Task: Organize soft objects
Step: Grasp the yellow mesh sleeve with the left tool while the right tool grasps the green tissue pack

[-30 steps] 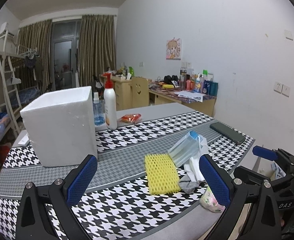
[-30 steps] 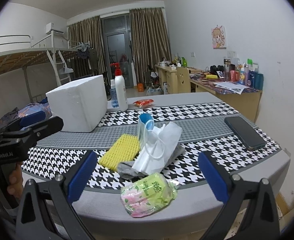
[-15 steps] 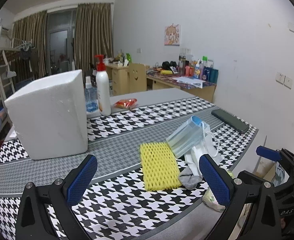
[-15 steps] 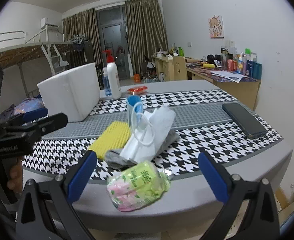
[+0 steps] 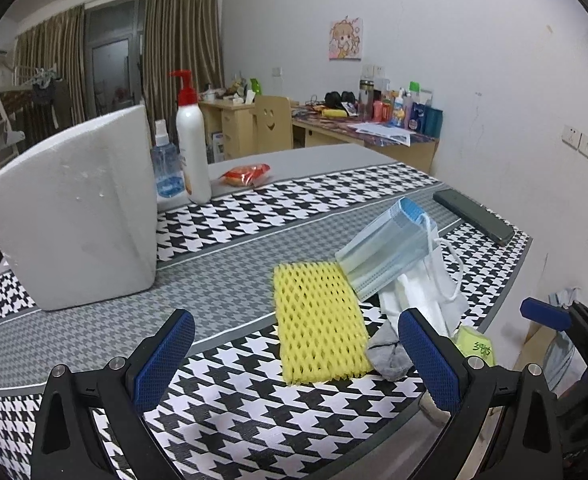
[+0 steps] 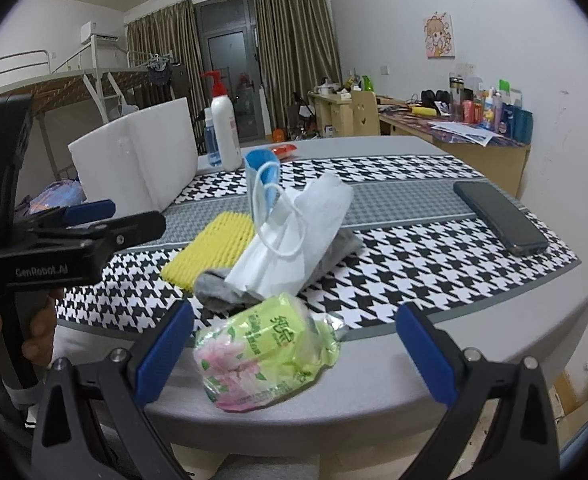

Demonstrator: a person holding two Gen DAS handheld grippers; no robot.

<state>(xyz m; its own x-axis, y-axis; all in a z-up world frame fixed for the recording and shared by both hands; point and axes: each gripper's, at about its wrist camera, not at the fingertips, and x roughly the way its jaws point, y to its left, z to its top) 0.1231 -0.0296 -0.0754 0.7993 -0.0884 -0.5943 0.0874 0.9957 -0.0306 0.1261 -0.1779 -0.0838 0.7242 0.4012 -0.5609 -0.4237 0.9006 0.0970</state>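
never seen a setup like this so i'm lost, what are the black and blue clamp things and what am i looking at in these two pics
Those are two hand-held grippers, not a robot arm: a person holds one in each hand. Each carries a wide-angle camera that looks forward along its two blue-padded fingers, which is why the room looks bent.

One picture comes from the left gripper, the other from the right gripper. In the right view the left gripper also shows from the side, with the person's hand on its handle.

Both grippers are open and hold nothing.

On the houndstooth table lie the soft things: a yellow foam net, a stack of blue face masks, a grey sock and a green tissue pack near the table edge. There are also a white foam box, a pump bottle and a phone.
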